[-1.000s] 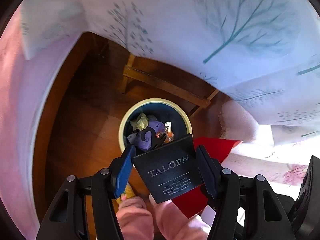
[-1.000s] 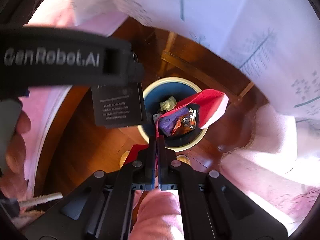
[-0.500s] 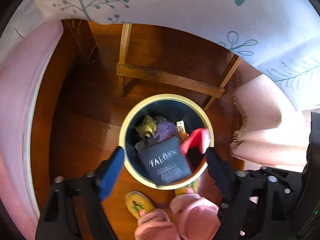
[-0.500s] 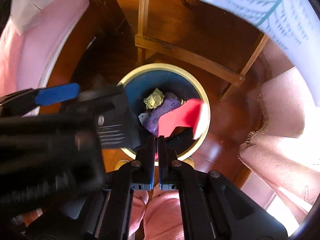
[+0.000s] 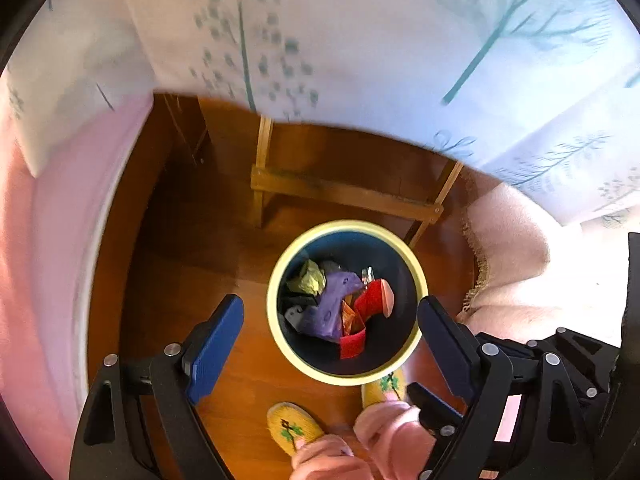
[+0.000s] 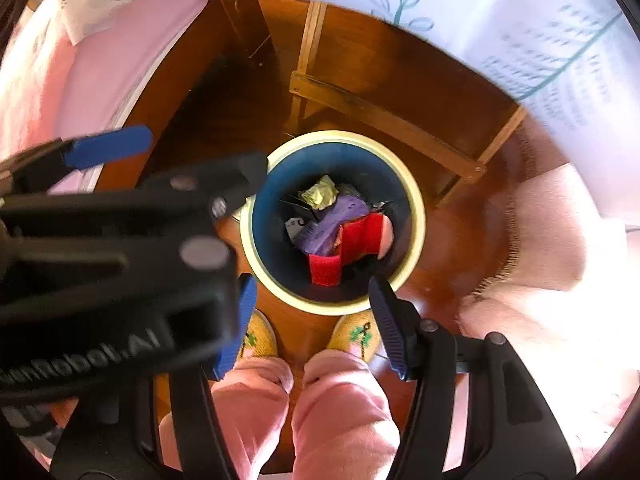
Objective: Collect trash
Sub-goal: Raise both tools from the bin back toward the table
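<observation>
A round bin with a pale yellow rim [image 5: 275, 300] [image 6: 336, 136] stands on the wooden floor below both grippers. Inside lie a red wrapper [image 5: 370, 300] [image 6: 360, 236], a purple wrapper [image 5: 332, 308] [image 6: 340, 216], a crumpled yellow-green paper [image 5: 310, 280] [image 6: 320, 196] and a dark box [image 5: 294, 314] [image 6: 298, 228], mostly buried. My left gripper [image 5: 329, 304] hangs over the bin, its jaws opening wide with nothing between them. My right gripper [image 6: 312, 282] points straight down at the bin's near edge, its jaws opening and empty. The left gripper's blue finger [image 6: 108, 146] crosses the right wrist view at the left.
A wooden frame [image 5: 344, 196] stands behind the bin under a white cloth with a tree print [image 5: 360, 40]. Pink fabric [image 5: 40, 240] fills the left side, and a fringed pink rug [image 5: 512, 260] lies at the right. A person's yellow slippers [image 5: 292, 424] stand just before the bin.
The dark box left my left gripper and fell into the bin. My right gripper opened and the red wrapper dropped in too. Both grippers now stand empty.
</observation>
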A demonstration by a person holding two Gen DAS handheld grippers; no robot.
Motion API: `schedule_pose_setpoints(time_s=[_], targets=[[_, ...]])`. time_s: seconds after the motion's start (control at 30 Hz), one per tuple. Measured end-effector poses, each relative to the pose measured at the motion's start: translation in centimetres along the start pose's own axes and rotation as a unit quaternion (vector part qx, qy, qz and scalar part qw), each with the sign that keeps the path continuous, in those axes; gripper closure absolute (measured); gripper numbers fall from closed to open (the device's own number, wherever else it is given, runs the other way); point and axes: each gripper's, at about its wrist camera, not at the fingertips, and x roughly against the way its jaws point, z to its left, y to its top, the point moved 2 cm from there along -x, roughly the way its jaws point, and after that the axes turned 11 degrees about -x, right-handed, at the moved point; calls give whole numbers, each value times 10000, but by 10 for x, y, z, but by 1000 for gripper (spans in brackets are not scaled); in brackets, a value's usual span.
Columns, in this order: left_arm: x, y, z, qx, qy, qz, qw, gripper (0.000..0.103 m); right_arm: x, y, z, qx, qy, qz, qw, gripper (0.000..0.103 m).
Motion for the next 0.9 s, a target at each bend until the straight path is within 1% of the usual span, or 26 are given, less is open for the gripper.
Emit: schedule_pose_setpoints(time_s=[0.07, 0.13, 0.23, 0.3, 0.53, 0.73, 0.9], targets=[[18, 1, -3, -137, 69, -123, 9998, 13, 15, -4, 4, 27, -130, -35, 9999, 48], [37, 3, -6, -371, 215, -267, 9987, 13, 31, -5, 7, 79, -213, -69, 9997, 48], [65, 5, -8, -648, 409, -468, 9960, 13, 54, -6, 11, 172, -264, -129, 9994, 48], [82, 7, -5, -744, 499, -575, 9943, 13, 72, -5, 14, 237, -303, -144, 9992, 48], [146, 21, 6, -886, 710, -923, 9892, 13, 143, 2, 24, 550, -368, -261, 9975, 48], [204, 37, 17, -913, 800, -1281, 9843, 13, 191, 6, 39, 760, -306, -313, 9961, 48], [250, 55, 10, -1072, 899, -1521, 9784, 13, 233, 10, 46, 832, -250, -549, 9947, 48]])
